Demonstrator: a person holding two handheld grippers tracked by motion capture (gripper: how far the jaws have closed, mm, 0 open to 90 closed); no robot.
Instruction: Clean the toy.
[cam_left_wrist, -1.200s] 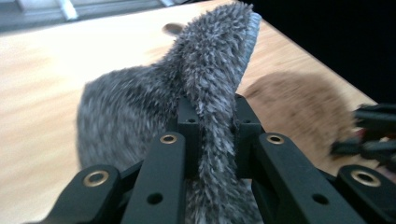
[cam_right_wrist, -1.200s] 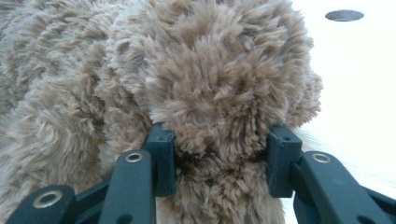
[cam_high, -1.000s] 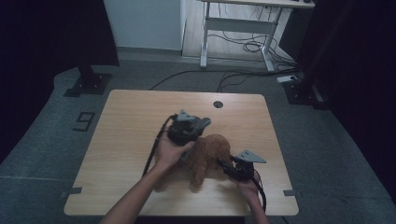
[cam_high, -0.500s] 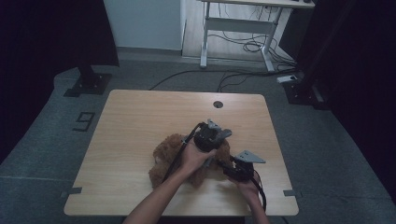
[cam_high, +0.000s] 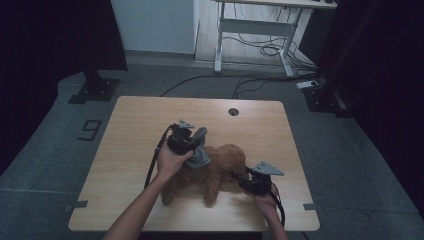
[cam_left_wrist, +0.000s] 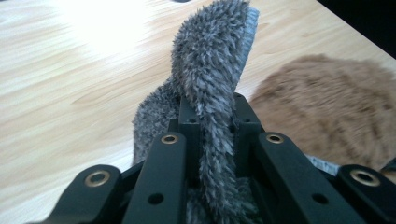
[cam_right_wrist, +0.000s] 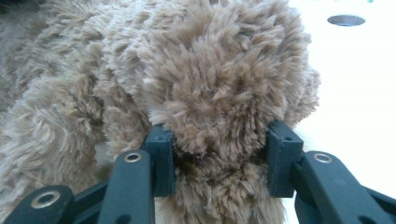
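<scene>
A brown plush toy lies on the wooden surface, in its near half and somewhat toward the right edge, its legs reaching toward the near edge. The left claw sits over the toy's upper left part, its jaws pinched tight on a strip of grey fuzzy cloth; in the left gripper view the cloth stands up between the two jaws and folds over past their tips, with more of it bunched below on the surface, just beside the brown fur. The right claw is at the toy's right side, close to the near right corner. In the right gripper view its jaws stand partly apart and clamp a rounded tuft of the toy's fur, the pads pressed into the pile on both sides
</scene>
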